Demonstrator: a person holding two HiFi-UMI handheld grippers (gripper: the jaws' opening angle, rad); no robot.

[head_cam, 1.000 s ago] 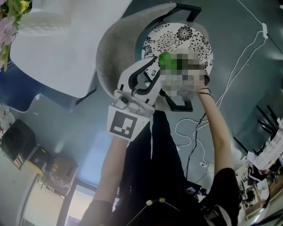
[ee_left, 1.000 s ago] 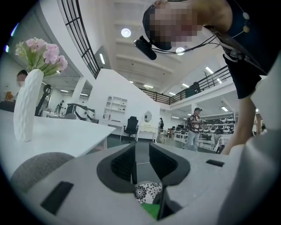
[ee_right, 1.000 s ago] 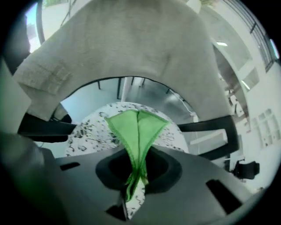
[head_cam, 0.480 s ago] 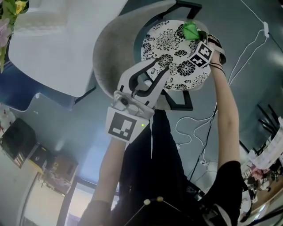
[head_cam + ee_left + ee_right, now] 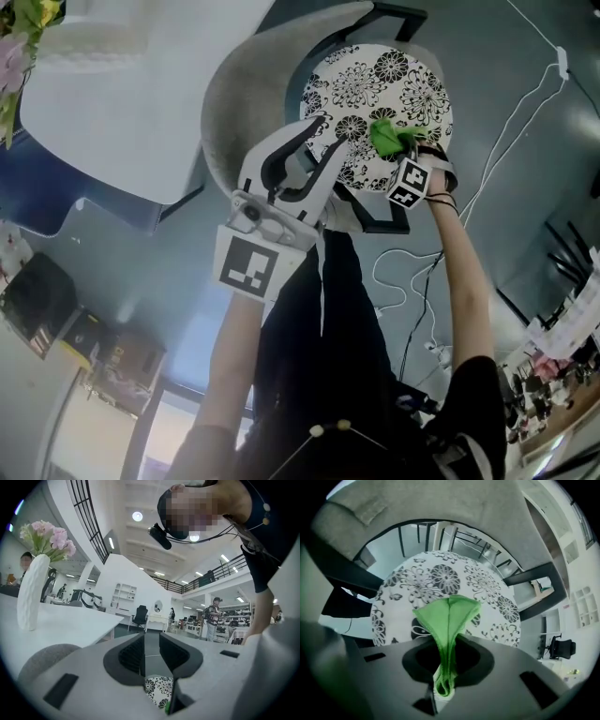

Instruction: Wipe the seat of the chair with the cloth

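We found the right tool (image 5: 401,155) clamped on the green cloth (image 5: 386,136), over the seat's (image 5: 394,80) near half; most seat lay beyond it. The left tool (image 5: 314,155), jaws parted, held nothing.

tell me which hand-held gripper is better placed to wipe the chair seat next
Right. The right hand-held gripper is shut on the green cloth, already over the patterned seat. The left hand-held gripper is open with nothing between its jaws, and sits at the seat's edge.
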